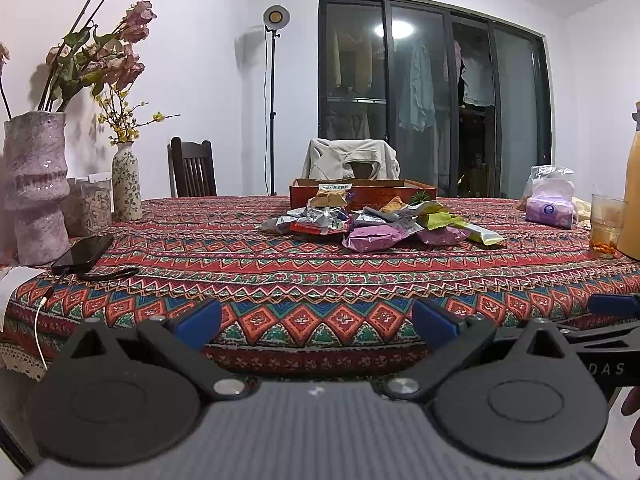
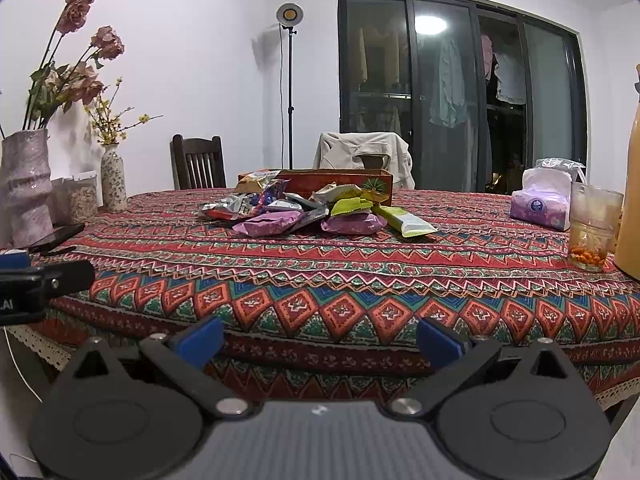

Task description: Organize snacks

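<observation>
Even indoor light is filling both views, cool and slightly violet. A ceiling lamp is glaring as a reflection in the dark glass door (image 1: 432,92). Flowers (image 1: 100,52) are casting soft shadows on the wall (image 1: 192,40). Fisheye bending is curving the edges and darkening the corners. Focus is holding sharp on the tablecloth (image 2: 320,280).

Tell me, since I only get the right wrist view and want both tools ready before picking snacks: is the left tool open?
Observer: Yes. The left wrist view shows the left tool with its jaws wide apart and empty, facing the table.
Operator: Anything by the phone to avoid?
Observer: A white cable drops over the table edge below the phone.
Operator: Which packet stands tallest?
Observer: A beige packet with a white label, upright against the red box.
</observation>
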`<move>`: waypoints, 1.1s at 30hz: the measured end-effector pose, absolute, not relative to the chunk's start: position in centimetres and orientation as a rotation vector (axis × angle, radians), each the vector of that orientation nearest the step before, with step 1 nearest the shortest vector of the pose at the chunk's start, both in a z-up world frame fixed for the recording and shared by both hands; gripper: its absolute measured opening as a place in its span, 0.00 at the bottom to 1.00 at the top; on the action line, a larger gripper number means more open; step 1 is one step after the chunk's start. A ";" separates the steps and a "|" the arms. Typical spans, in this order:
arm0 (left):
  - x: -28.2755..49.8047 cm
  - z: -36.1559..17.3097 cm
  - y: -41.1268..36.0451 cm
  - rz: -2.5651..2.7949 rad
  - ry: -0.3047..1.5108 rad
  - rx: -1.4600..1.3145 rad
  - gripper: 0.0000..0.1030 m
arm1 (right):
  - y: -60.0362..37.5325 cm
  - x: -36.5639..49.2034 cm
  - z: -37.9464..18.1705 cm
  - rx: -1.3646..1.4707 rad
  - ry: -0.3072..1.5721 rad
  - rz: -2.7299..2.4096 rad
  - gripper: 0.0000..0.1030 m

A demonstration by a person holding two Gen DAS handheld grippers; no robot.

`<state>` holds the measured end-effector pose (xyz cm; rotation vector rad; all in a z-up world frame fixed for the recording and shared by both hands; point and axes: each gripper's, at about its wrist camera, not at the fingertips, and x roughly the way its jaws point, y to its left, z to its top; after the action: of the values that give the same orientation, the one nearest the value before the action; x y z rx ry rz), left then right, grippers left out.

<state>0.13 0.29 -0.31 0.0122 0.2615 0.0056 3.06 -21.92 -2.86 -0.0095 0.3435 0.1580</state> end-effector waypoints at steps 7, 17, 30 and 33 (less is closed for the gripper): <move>0.1 -0.4 0.2 0.009 0.263 0.013 1.00 | -21.9 3.1 -2.8 -0.014 0.344 0.151 1.00; 0.1 -0.4 0.2 0.016 0.267 0.017 1.00 | -21.9 3.1 -2.7 -0.018 0.349 0.146 1.00; 0.1 -0.4 0.2 0.010 0.269 0.018 1.00 | -21.9 3.1 -2.8 -0.018 0.351 0.147 1.00; 0.1 -0.5 0.1 0.007 0.267 0.021 1.00 | -22.0 3.1 -2.8 -0.016 0.352 0.145 1.00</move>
<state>0.08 0.13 -0.45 0.0207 0.2674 0.0070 3.07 -22.03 -2.81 -0.0158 0.3517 0.1451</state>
